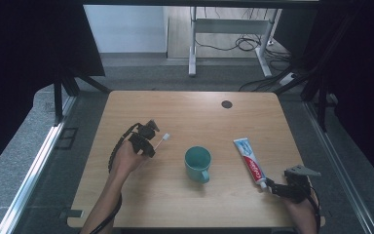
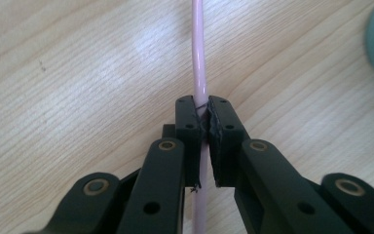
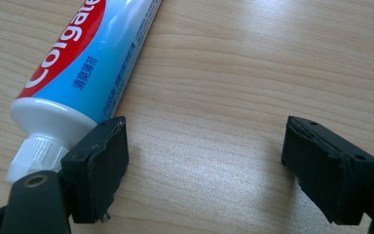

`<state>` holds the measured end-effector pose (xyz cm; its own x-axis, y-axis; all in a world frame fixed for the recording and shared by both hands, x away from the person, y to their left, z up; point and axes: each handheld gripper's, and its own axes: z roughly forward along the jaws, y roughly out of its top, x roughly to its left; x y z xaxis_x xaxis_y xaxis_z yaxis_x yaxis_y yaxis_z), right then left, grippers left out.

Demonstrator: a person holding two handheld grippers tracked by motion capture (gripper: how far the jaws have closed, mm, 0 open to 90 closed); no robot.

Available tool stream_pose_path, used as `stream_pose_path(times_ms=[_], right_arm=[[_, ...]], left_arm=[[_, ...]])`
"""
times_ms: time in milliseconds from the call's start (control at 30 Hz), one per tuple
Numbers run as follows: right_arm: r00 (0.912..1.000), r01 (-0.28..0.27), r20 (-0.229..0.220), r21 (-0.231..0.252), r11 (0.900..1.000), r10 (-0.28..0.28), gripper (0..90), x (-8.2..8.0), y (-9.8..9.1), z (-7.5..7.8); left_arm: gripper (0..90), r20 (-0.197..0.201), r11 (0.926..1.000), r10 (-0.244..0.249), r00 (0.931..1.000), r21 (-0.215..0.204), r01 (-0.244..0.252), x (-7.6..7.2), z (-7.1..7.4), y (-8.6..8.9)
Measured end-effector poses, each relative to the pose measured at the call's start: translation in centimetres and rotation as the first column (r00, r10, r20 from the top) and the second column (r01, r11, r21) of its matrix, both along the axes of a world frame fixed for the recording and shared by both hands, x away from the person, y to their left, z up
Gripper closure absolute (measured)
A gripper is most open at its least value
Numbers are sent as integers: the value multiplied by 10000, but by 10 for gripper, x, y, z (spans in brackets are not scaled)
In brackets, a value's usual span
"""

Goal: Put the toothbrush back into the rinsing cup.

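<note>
Pinching the thin pink plastic toothbrush (image 2: 198, 73) with our left gripper (image 1: 147, 138), left of centre in the high view; bristle head points right toward the teal ceramic mug (image 1: 197, 164).
Left gripper view: jaws pressed onto the pink handle, which runs straight up the frame over the light wooden table (image 1: 185, 109). Our right gripper (image 1: 278, 187) sits lower right, jaws spread with nothing between them, one pad just beside the white cap of the red, white and blue toothpaste tube (image 3: 85, 58) lying flat at upper left of the right gripper view.
</note>
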<state>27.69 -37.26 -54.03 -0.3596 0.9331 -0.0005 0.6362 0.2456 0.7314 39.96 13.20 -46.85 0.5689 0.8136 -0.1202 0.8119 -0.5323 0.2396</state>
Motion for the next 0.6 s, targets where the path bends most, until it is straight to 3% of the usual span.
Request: stream_pose_path(times_ms=[600], right_arm=[[10000, 4, -10, -1, 10000, -4, 169, 0, 0, 0]], left_arm=[[843, 1131, 9917, -676, 9913, -1009, 791, -16, 22, -6]])
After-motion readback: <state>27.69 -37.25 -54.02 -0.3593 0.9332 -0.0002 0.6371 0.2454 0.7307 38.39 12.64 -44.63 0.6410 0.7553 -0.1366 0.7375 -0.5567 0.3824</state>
